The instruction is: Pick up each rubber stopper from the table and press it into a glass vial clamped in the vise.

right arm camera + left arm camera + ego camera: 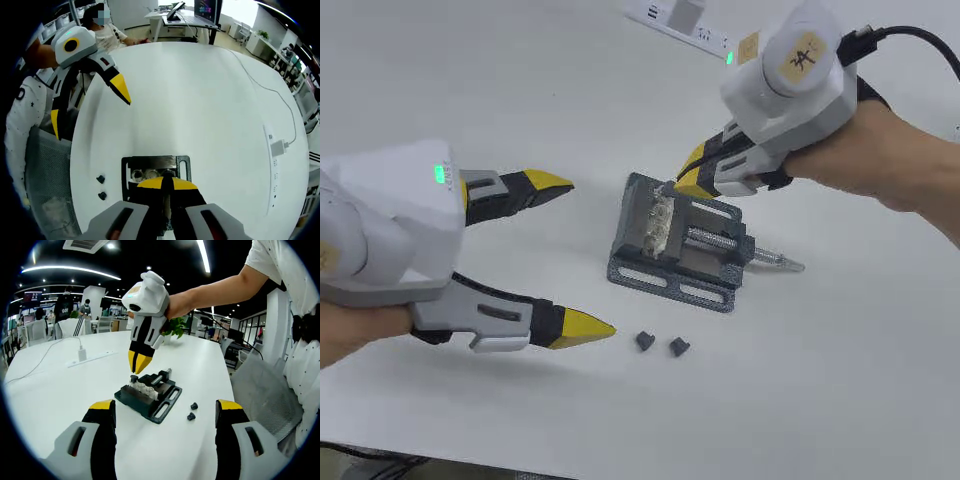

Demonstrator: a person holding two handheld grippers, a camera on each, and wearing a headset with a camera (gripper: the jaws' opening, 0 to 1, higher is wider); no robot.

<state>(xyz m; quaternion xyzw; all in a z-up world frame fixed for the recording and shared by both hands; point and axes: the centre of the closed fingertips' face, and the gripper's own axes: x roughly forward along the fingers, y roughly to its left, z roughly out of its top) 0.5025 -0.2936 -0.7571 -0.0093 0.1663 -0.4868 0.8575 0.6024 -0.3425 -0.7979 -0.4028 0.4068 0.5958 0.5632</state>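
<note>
Black stopper (134,378) stands upright atop the vise (660,277), right gripper's (682,184) closed tips pointing down onto it; left gripper (588,255) gapes wide.

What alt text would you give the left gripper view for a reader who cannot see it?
The right gripper reaches down, its shut tongs tipped at a dark stopper atop a vial in the vise on a white table. Two loose stoppers lie beside the vise; the left gripper's open tongs frame the foreground.

A round tan sticker (804,56) on top of the right gripper (682,183) bears one dark handwritten mark (perhaps a Chinese character), too scrawled to read.
</note>
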